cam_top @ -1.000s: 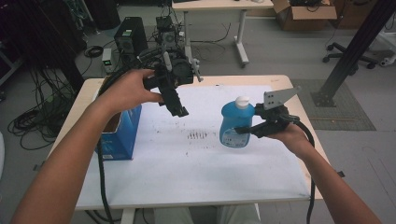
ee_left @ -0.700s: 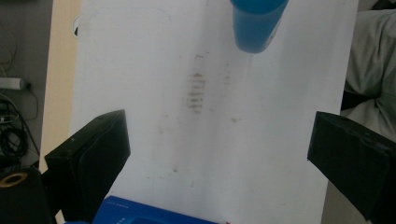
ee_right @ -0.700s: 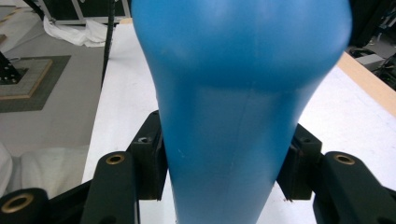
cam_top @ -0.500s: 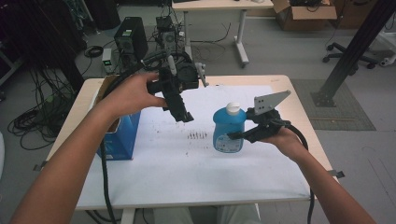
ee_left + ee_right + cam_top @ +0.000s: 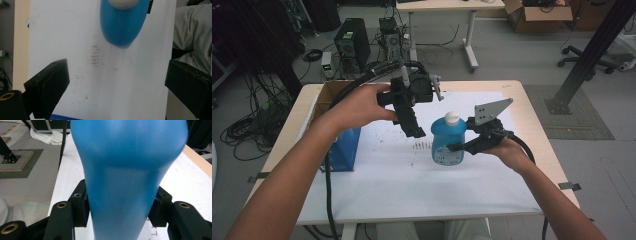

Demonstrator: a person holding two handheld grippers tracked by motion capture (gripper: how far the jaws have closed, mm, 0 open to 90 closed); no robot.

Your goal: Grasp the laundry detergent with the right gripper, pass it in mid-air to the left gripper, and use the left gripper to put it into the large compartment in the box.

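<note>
Blue bottle (image 5: 448, 141) w/ white cap stood upright mid-desk (image 5: 532, 120) on the white sheet (image 5: 412, 180), contents not visible thru the plastic. Right claw (image 5: 454, 148) was clamped on its lower body, jaws pressing both sides. Left claw (image 5: 413, 129) hung just left of the bottle, jaws wide apart, holding nothing. Bottle's label was too blurry to read. Blue box (image 5: 339, 150) at desk's left was partly hidden behind the left arm.

No text, brand, number or sign is showing clearly enough to read: the label on the blue bottle (image 5: 448, 142) is appearing only as a pale blur, and the blue box (image 5: 343, 152) is showing no legible print.
</note>
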